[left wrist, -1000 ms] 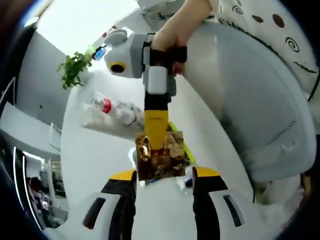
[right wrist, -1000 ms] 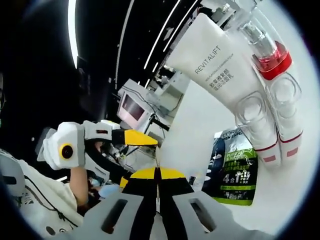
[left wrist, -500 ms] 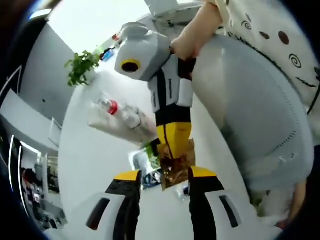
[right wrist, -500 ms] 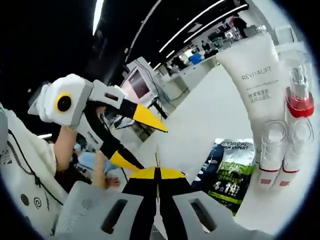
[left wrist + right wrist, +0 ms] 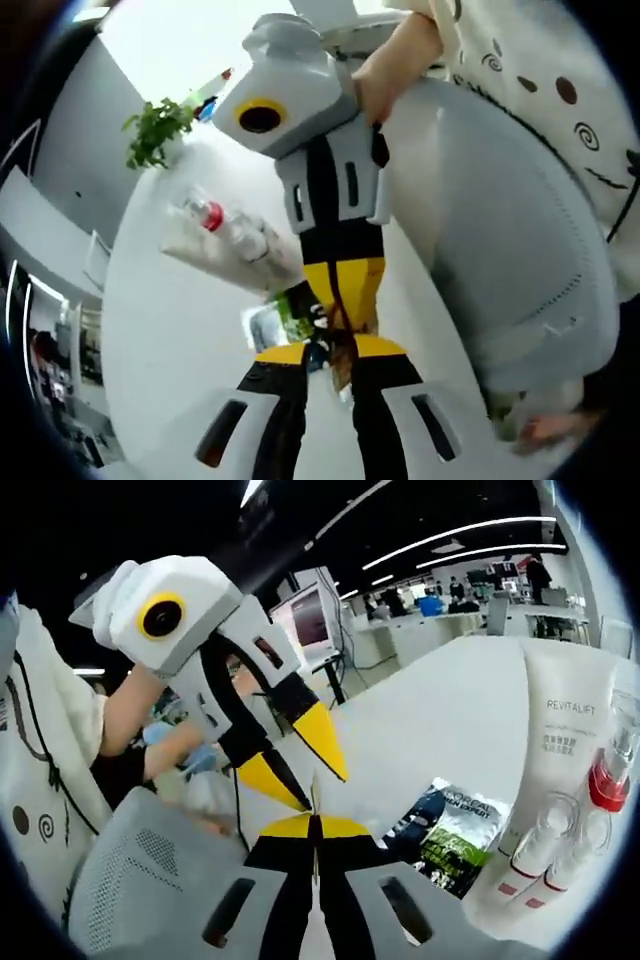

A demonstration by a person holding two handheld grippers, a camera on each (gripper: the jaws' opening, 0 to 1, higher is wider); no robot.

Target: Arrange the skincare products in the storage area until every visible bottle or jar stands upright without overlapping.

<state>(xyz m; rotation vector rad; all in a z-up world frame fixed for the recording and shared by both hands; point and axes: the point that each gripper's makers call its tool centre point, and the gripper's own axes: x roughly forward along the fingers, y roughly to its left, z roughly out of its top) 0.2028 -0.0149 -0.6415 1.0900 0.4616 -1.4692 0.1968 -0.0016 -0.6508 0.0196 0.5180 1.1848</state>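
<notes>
My right gripper (image 5: 313,820) is shut on a thin gold-brown foil sachet (image 5: 313,788), seen edge-on above its jaws. In the left gripper view the same right gripper (image 5: 343,315) reaches down from above with the sachet (image 5: 341,364) hanging from its yellow jaws. My left gripper (image 5: 330,352) is open, its jaws narrowed to either side of the sachet; it appears as the left gripper (image 5: 320,790) in the right gripper view. A clear pouch (image 5: 560,810) with a white tube and red-capped bottles lies flat on the white table (image 5: 430,710). Beside it lies a dark green sachet (image 5: 450,835).
The pouch (image 5: 235,235) and the dark sachet (image 5: 285,320) lie mid-table (image 5: 170,330). A potted plant (image 5: 150,130) stands at the far end. A grey mesh chair (image 5: 520,230) and the person's body stand close on the right. Desks and monitors fill the background.
My left jaws have narrowed from wide apart to close around the sachet. The right gripper has come nearer and turned the sachet from face-on to almost edge-on. Both views shifted.
</notes>
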